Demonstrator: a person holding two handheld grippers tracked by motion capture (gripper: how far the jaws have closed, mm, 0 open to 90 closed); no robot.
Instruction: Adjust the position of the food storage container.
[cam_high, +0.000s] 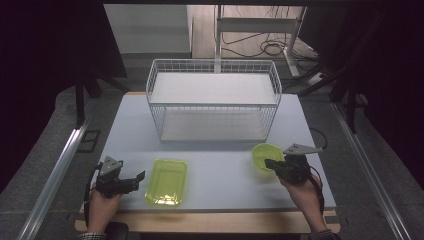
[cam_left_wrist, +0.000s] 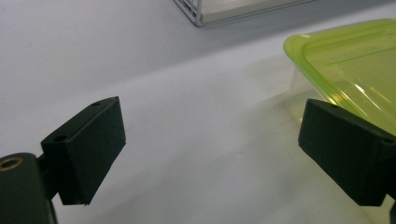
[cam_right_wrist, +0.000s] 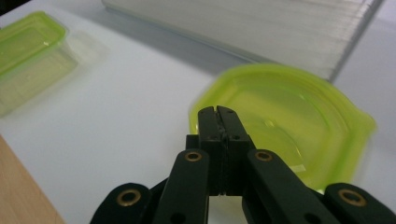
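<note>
Beside tray (cam_high: 166, 181) edge, left gripper (cam_high: 134, 180) agape

Two green containers (cam_high: 166, 182) (cam_high: 266, 155); one wire basket (cam_high: 214, 100)

Left tool (cam_high: 131, 180): you held it low at the near left of the bench (cam_high: 220, 185), your left hand (cam_high: 102, 205) wrapped around its rear, forearm entering from the bottom edge. Its jaws stood wide apart, pointing right, nothing between them in the left gripper view.

Right tool (cam_high: 270, 163): you gripped it from behind with your right hand (cam_high: 302, 192) at the near right, jaws pointing left. In the right gripper view the two jaws were pressed flat together, pads meeting at the tips. Grey plate on top.
</note>
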